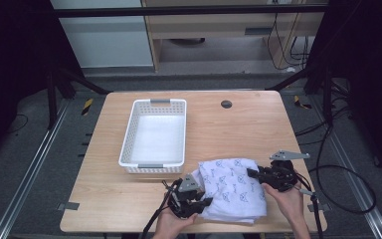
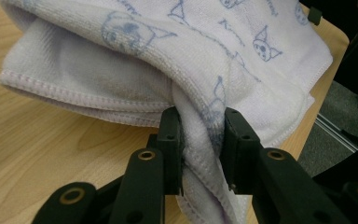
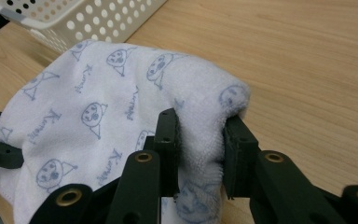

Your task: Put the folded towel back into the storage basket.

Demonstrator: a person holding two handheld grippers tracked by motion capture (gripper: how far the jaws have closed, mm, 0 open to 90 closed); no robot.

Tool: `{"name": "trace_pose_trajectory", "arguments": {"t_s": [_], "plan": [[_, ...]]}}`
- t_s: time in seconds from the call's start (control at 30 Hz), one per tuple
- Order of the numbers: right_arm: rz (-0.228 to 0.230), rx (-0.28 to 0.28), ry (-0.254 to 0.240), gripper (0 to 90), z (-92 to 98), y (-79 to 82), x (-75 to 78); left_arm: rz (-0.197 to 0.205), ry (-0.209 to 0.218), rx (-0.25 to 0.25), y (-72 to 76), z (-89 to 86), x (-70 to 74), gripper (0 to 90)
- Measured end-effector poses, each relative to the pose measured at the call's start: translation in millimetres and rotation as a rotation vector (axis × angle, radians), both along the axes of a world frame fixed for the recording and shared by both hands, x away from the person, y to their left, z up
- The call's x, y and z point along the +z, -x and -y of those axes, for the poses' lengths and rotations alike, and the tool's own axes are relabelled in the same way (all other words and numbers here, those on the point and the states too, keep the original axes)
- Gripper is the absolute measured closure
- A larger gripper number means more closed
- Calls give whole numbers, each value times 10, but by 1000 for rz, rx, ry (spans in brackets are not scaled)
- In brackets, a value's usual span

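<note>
Towel pinched both sides, fold in hand

Both grippers are on the cloth now. Left gripper has its jaws pressed onto a bunched hem of the white towel, w/ blue cartoon print, and right gripper is clamped on a thick folded corner at the opp. side. Towel sits at the near edge of the table, already doubled over, part resting on the wood.

Looks like a fold or lift step, mid-way by my read. Next move prob. calls for both hands rising together, keeping the layers even so the fold doesn't slip open.

White basket stands just beyond the towel's far-left corner, close but apart, likely the drop spot. Its near wall is the thing to clear. Cables trail off the near edge, worth watching for a snag.
</note>
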State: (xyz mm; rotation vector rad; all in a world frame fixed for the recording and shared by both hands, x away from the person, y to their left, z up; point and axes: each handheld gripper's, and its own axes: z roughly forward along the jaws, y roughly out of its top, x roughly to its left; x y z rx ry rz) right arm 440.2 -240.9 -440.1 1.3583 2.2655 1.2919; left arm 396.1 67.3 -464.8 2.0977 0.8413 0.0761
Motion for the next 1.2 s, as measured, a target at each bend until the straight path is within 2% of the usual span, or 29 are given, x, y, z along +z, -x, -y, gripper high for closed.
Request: {"name": "trace_pose_trajectory", "arguments": {"t_s": [0.33, 0.9, 1.2], "plan": [[33, -10, -10, 711, -27, 35, 105, 33, 13, 2, 21, -41, 133, 708], [133, -18, -26, 711, -121, 87, 381, 99, 56, 21, 44, -164, 431, 710], [172, -19, -26, 711, -182, 87, 503, 125, 67, 31, 50, -205, 523, 711]]}}
